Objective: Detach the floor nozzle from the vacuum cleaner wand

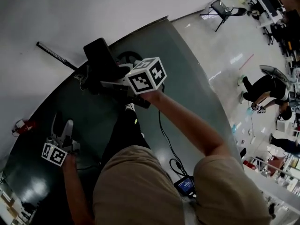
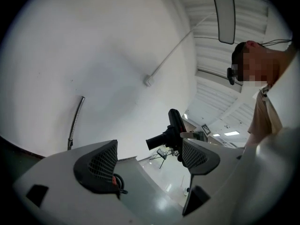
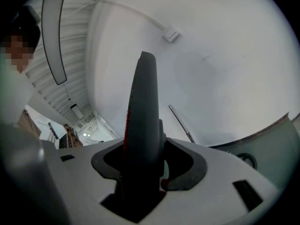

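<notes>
two claws, one loaded. the right claw [image 3: 144,159] is part-way closed, with both pads pressed on the floor nozzle [image 3: 143,111]. it holds the nozzle up in the air, clear of the dark green floor [image 1: 187,78]. the left claw [image 2: 147,162] stands wide apart with nothing between its pads, low at my left side.

the wand [image 1: 56,55] is well apart from the nozzle, over by the white wall; lying or leaning, i cannot tell. no tube joins the two, so i judge the separation done.

handling notes (judgement):
- **nozzle, material:** a rigid moulded shell, dark with a red stripe. it is stiff and should not give under the pads.
- **nozzle, weight:** probably light to moderate, but off-balance, since the flat head reaches out past the grip.
- **nozzle, slip risk:** the plastic looks smooth, so it could pivot or slide between the pads if swung.
- **nozzle, best hold:** across its thin dimension, where i have it now. the open neck stub is a second spot for the left claw if it twists.
- **wand:** long and stiff, so take it near mid-length
</notes>
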The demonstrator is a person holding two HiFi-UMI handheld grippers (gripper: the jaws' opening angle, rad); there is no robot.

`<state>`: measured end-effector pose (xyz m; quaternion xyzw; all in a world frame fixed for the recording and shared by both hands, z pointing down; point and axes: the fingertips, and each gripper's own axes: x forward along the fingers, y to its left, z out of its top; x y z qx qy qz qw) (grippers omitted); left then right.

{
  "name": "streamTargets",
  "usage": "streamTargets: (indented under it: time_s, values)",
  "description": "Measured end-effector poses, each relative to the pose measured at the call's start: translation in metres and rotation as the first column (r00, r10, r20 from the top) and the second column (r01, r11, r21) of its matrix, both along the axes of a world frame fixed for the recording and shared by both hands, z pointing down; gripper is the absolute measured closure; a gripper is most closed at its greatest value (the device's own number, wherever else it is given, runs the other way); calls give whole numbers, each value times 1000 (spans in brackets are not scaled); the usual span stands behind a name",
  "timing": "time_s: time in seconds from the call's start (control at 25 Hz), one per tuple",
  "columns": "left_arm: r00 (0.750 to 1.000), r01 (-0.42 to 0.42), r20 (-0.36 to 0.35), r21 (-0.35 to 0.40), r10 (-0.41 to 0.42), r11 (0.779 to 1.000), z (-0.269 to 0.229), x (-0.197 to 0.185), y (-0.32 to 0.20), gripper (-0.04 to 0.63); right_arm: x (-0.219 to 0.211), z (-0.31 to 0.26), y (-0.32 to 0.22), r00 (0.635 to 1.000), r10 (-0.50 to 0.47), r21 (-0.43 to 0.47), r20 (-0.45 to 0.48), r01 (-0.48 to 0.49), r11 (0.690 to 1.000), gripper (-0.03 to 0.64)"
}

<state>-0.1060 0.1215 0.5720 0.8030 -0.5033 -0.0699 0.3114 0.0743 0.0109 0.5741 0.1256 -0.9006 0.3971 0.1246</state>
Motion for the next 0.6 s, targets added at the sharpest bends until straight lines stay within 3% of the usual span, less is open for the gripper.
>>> streamTargets:
  time_s: [0.2, 0.6]
  values:
    - [998, -35, 56, 2, 35, 999, 12, 32, 44, 152, 0, 14, 47, 999, -47, -3, -17, 47, 999, 390]
    - [996, -40, 84, 32, 37, 999, 1, 31, 79, 153, -31, 2, 91, 997, -81, 14, -5, 81, 997, 390]
